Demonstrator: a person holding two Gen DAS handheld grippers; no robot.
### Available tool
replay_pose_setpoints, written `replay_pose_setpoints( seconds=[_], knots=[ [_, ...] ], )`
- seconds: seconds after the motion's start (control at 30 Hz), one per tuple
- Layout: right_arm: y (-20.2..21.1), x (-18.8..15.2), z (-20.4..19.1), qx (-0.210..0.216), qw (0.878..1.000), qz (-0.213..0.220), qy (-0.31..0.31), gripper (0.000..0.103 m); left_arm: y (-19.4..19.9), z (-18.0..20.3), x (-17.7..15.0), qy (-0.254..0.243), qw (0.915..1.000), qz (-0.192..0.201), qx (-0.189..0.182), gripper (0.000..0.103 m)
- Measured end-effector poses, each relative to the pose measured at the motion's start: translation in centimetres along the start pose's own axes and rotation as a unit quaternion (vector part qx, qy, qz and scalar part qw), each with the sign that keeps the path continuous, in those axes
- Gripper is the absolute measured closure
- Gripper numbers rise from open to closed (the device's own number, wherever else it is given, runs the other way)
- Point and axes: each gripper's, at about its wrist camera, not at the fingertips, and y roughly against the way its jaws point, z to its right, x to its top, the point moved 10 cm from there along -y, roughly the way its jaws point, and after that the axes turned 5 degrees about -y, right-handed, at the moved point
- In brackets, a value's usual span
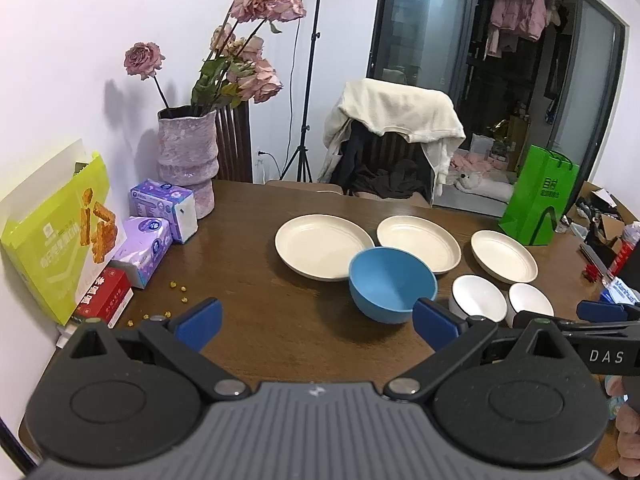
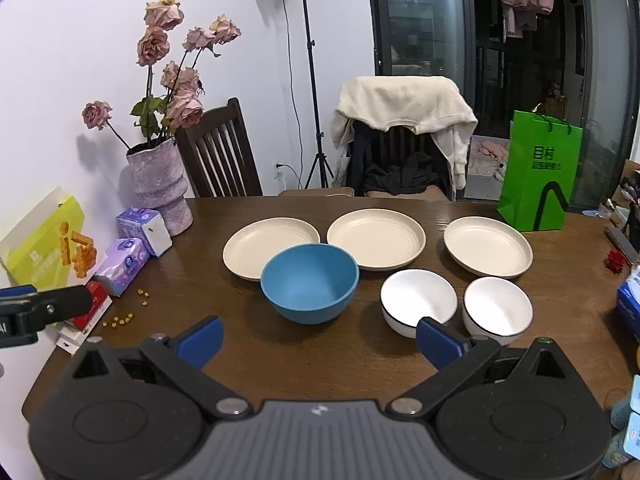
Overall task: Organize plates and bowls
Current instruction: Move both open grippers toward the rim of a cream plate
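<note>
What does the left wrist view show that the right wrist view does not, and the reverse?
Only the left wrist view shows the other gripper's black arm marked DAS at its right edge, and it hides most of the dark slatted wooden chair behind the vase. Only the right wrist view shows that chair fully, plus a black gripper tip at its left edge. Both show three cream round plates, a blue bowl, two white black-rimmed bowls, a green paper bag and open blue-padded fingers.

You had three cream plates, one blue bowl, two white bowls, two tissue packs and one vase.
</note>
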Motion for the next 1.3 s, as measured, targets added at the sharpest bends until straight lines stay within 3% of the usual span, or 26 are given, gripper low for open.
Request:
replay_pose_setpoints(
  seconds=[0.97, 1.3],
  knots=[
    [-18.1, 8.1, -2.8, 0.033, 0.998, -0.043, -0.018, 0.001, -15.8, -6.6, 6.3, 0.025, 0.9982, -0.048, 0.025, 0.0],
    [-24.3, 11.2, -3.0, 0.033, 0.998, -0.047, -0.003, 0.002, -21.2, -7.1, 8.4, 0.007, 0.9981, -0.056, 0.024, 0.0]
  ],
)
